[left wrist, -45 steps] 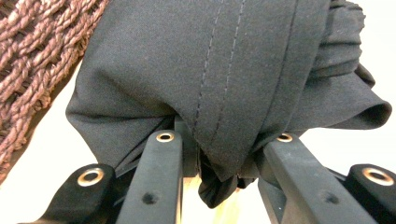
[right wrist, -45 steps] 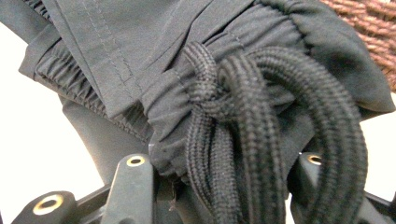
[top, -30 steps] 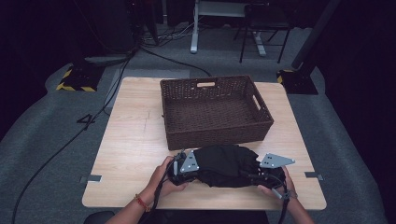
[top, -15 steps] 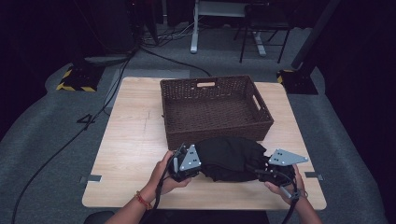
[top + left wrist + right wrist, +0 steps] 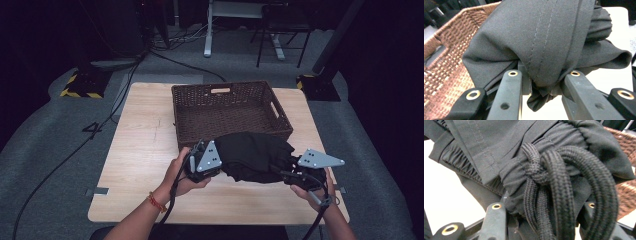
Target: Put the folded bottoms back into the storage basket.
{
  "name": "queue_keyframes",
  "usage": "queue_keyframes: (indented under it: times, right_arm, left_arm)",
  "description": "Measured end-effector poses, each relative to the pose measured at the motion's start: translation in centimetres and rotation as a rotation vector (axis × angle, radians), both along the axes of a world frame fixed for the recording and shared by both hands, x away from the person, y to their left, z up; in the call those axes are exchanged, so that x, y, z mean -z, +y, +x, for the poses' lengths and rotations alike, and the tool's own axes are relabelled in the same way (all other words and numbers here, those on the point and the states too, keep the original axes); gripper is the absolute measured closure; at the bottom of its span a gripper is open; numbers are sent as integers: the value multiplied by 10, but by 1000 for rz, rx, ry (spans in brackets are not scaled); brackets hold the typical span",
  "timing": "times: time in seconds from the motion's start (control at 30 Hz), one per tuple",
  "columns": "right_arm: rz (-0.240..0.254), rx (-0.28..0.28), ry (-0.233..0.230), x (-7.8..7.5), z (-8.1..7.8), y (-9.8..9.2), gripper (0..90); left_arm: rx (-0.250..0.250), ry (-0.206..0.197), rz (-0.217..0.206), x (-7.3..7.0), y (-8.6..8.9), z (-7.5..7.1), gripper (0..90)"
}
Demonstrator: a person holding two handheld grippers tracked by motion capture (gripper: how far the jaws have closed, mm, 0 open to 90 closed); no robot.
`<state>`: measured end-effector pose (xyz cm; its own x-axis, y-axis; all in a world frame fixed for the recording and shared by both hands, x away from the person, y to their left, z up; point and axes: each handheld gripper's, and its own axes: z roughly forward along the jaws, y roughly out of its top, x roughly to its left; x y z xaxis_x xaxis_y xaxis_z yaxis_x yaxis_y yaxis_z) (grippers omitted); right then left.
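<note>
A bundled black garment hangs between both grippers, lifted above the table's near half, just in front of the wicker basket. My left gripper is shut on the garment's left end; in the left gripper view thick folds of black cloth are pinched between its jaws. My right gripper is shut on the right end. In the right gripper view the elastic waistband and a knotted black drawstring sit bunched between the jaws.
The brown wicker basket stands open on the far half of the wooden table, its near rim close behind the garment. Its weave shows at the left of the left gripper view. Dark floor, cables and a desk frame lie beyond.
Both grippers have risen together with the garment, which has come up off the table and now hangs a little nearer the basket's front rim.
</note>
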<state>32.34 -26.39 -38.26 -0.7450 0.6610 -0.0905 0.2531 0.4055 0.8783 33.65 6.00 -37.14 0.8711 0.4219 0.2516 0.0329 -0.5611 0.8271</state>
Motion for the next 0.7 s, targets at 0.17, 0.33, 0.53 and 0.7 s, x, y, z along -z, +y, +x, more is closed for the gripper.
queue_keyframes:
  times: [0.17, 0.33, 0.53, 0.7]
  right_arm:
    - [0, 9, -24, -11, 7, 0, 570]
    - [-15, 12, -44, -24, 16, 3, 570]
    - [-29, 2, -58, -38, 29, 10, 569]
    - [-49, -4, -69, -50, 40, 17, 568]
  left_arm:
    - [-8, -19, -16, -9, 0, 6, 762]
    - [-21, -33, -20, -18, 2, 14, 762]
    - [-38, -59, -24, -30, 8, 22, 761]
    - [-59, -59, -35, -35, 14, 30, 761]
